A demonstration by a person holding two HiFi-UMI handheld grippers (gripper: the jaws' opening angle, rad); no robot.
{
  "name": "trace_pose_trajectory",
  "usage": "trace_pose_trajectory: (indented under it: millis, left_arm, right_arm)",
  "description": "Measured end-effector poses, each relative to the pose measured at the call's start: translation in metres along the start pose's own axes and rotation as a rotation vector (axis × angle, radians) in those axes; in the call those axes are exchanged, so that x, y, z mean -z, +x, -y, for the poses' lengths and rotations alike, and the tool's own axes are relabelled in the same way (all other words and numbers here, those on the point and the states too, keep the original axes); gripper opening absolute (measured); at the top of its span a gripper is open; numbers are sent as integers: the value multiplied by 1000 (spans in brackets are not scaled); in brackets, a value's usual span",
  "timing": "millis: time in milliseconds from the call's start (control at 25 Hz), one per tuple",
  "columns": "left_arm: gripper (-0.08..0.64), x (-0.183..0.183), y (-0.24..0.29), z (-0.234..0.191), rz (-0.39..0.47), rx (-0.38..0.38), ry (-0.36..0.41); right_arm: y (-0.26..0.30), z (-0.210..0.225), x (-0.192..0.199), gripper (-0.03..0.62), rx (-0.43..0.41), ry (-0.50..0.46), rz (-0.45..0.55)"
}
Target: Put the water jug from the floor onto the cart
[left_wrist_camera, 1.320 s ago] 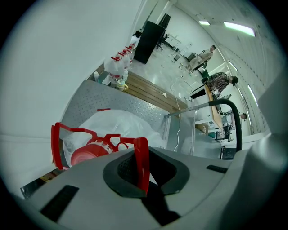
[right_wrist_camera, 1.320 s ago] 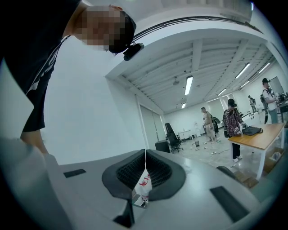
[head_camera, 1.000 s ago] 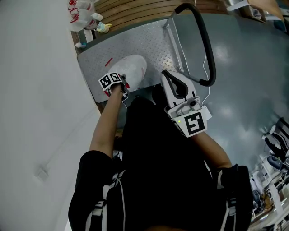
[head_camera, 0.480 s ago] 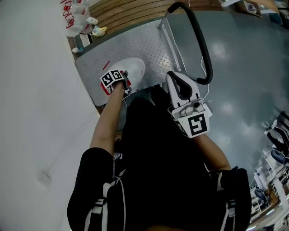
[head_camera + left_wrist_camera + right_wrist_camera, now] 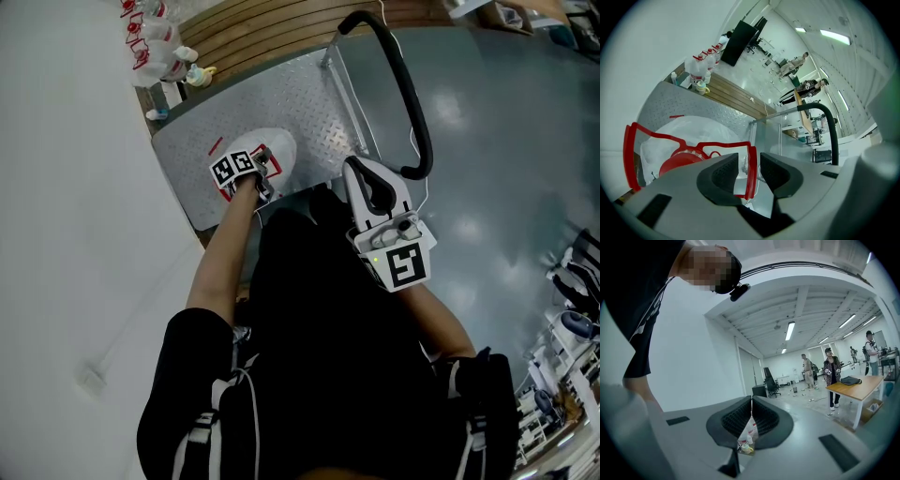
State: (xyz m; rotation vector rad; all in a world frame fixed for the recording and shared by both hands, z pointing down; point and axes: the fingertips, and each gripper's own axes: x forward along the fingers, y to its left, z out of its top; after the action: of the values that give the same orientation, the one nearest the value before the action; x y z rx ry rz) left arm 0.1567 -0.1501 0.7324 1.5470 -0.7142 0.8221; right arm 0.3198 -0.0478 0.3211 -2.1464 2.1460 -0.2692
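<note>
The water jug (image 5: 272, 150), white with a red cap (image 5: 679, 161) and a red carrying handle (image 5: 751, 164), stands on the cart's diamond-plate deck (image 5: 309, 89) near its front edge. My left gripper (image 5: 264, 176) points down at the jug's top. Its jaws are opening, and the handle's bar runs between the pads (image 5: 725, 171) without being pressed. In the left gripper view that gripper (image 5: 749, 174) frames the bar. My right gripper (image 5: 359, 173) is held level over the cart's near corner, beside the black push handle (image 5: 405, 103). It (image 5: 751, 404) is shut on nothing.
A white wall runs along the left. Several bottles (image 5: 155, 37) stand on wooden boards (image 5: 262, 23) behind the cart. The person's body fills the lower middle of the head view. Farther off are a wooden table (image 5: 858, 385) and people standing (image 5: 830, 369).
The left gripper and the jug have shifted slightly toward the deck's near left. The jug's red handle now shows beside the gripper. The right gripper has drifted a little.
</note>
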Motion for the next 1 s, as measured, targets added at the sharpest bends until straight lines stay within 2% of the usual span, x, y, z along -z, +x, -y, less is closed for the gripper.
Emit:
trace_pose_trajectory:
  millis: [120,280,400,480,640,840,1000]
  left_arm:
    - [143,2,-8,-1,12,16,-19]
    - [143,2,-22,-3,40,32,0]
    - [141,-9,-48,14,158,63,37]
    - [136,-12,-69,33,243,88,102]
    - [66,-8,-107,67,375,108,219]
    - [28,-2,-148,89,514,116,226]
    - [23,13,-195,95,629,123,295]
  right_arm:
    - [-1,1,-4,18,-3,-10,-1]
    - [2,-6,-3,18,-29,-19,-2]
    - [3,-17,-5,18,-57,-17,9]
    - [4,-22,-3,18,-72,-14,9]
    - [8,-27,-2,18,-91,-10,0]
    - [20,-36,-8,18,-129,5,14]
    - [14,-66,-7,18,-163,-2,13]
